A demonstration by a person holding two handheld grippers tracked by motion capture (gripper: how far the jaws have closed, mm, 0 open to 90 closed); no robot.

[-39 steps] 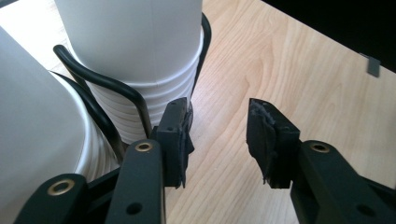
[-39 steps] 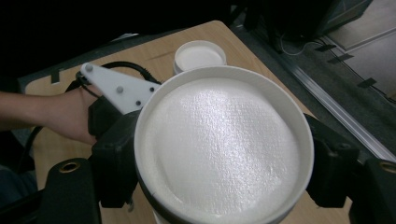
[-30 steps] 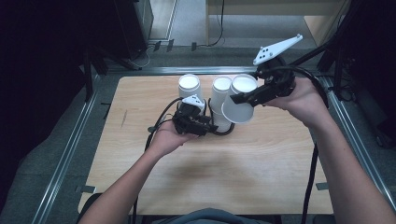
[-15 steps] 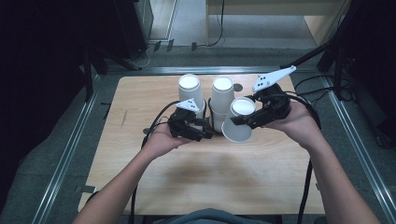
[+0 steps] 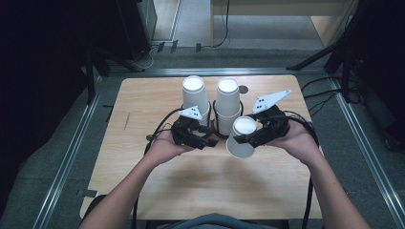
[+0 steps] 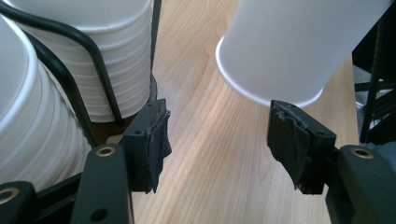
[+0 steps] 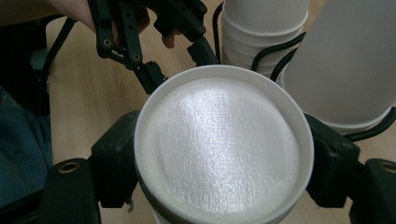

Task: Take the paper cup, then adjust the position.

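Right gripper point(image 5: 248, 137) clamps a white paper cup point(image 5: 241, 138), held upside down and tilted, base uppermost; in the right gripper view the cup's round base point(image 7: 219, 144) sits between both pads, pressed from either side. The cup hangs just above the light wooden tabletop point(image 5: 200, 186), near its middle, just in front of the right-hand stack of inverted white paper cups point(image 5: 228, 102).

Left gripper point(image 5: 206, 138) has just been opening its jaws; in the left gripper view the pads point(image 6: 156, 140) stand apart with bare wood between them and nothing gripped. The held cup's rim point(image 6: 261, 91) is just beyond the far pad.

Two cup stacks stand in a black wire holder point(image 5: 212, 129) toward the far edge; the left stack point(image 5: 195, 98) is just beside the left gripper.
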